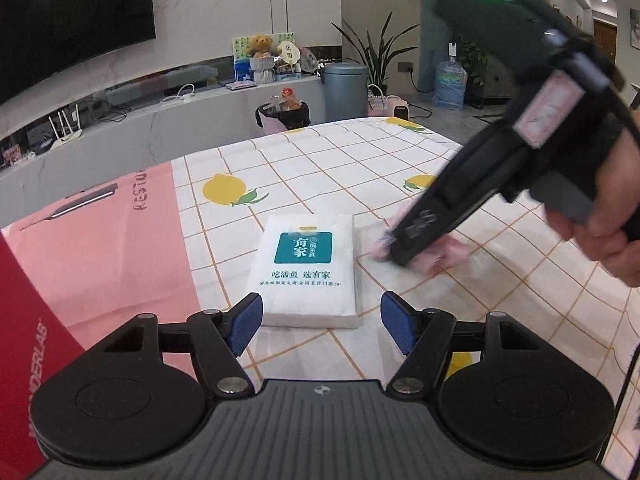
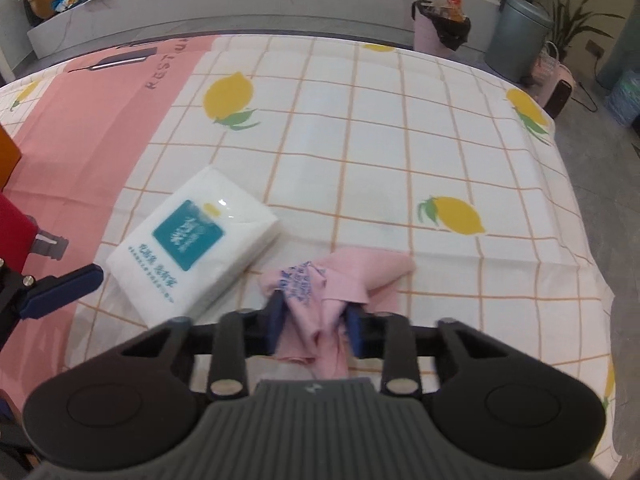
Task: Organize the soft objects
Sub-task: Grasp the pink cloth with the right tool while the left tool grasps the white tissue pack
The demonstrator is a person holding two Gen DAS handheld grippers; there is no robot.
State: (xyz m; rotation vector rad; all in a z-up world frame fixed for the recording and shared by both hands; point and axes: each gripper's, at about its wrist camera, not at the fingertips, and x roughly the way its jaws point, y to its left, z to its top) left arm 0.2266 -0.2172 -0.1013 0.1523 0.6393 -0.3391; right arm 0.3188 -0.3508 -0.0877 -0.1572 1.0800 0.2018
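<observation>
In the left wrist view, a flat, rectangular tissue pack [image 1: 308, 270] in glossy white plastic film lies on the desk [image 1: 320, 168], just ahead of the left gripper [image 1: 322, 322]. Its teal label carries the white characters 有家, and below it runs the teal line 吃活鱼 选有家 over a smaller line too fine to read. The blue ribbed fingers [image 1: 246, 326] stand spread wide with nothing between them, the near end of the pack lying just beyond the gap. The desk wears a white cloth with an orange grid and yellow lemons, partly overlaid by a pink sheet [image 1: 104, 248] lettered "RESTU…", cut short. A red edge at left reads "…NDERLAB". To the right of the pack, the right gripper [image 1: 390, 250], held in a hand [image 1: 596, 236], points down into a crumpled pink cloth [image 1: 440, 254], blurred here. In the right wrist view, the right gripper's [image 2: 314, 322] blue fingers [image 2: 276, 320] stand close together, pinching the soft, rumpled pink cloth [image 2: 360, 276], which lies on the desk [image 2: 400, 140] just right of the tissue pack [image 2: 196, 248]. Blue print on a fold of the cloth is too blurred to read. One blue finger of the left gripper [image 2: 60, 290] shows at the left edge.
</observation>
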